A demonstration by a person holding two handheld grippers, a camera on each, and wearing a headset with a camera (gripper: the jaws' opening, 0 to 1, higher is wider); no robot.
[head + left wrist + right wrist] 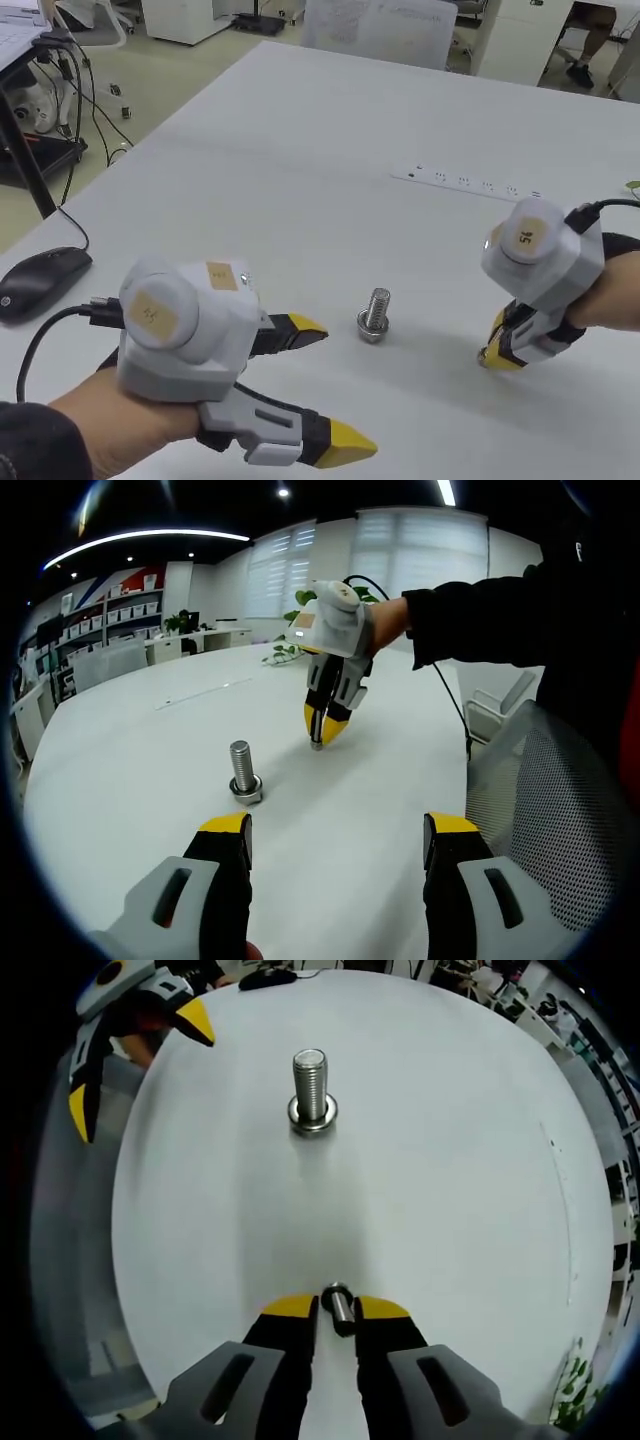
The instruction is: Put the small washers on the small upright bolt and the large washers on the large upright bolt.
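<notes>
My left gripper (330, 385) sits at the lower left of the head view, jaws spread wide with nothing between them; in the left gripper view its own yellow tips (340, 830) rise from the bottom edge well apart, with bare counter (330, 790) between them. My right gripper (495, 357) is at the right of the head view, tips pointed down at the counter (300, 170) and drawn nearly together; in the right gripper view, at bottom centre, the right gripper (337, 1312) pinches the small bolt (336, 1298), a short dark grey pin with a rounder far end; whether it touches the counter I cannot tell. The large bolt (374, 312) stands upright on the counter in the middle of the head view, between the two grippers and apart from both; it is bright silver, threaded along the shaft, flat on top and wider at the foot; whether that foot is its head alone or a washer too I cannot tell. In the right gripper view the large bolt (312, 1085) is at upper centre and the left gripper (135, 1065) at upper left; in the left gripper view the large bolt (243, 770) stands left of centre, the right gripper (320, 738) just up and right of it. A mouse (40, 280) lies at the left edge of the head view; a power strip (470, 183) lies toward the upper right.
</notes>
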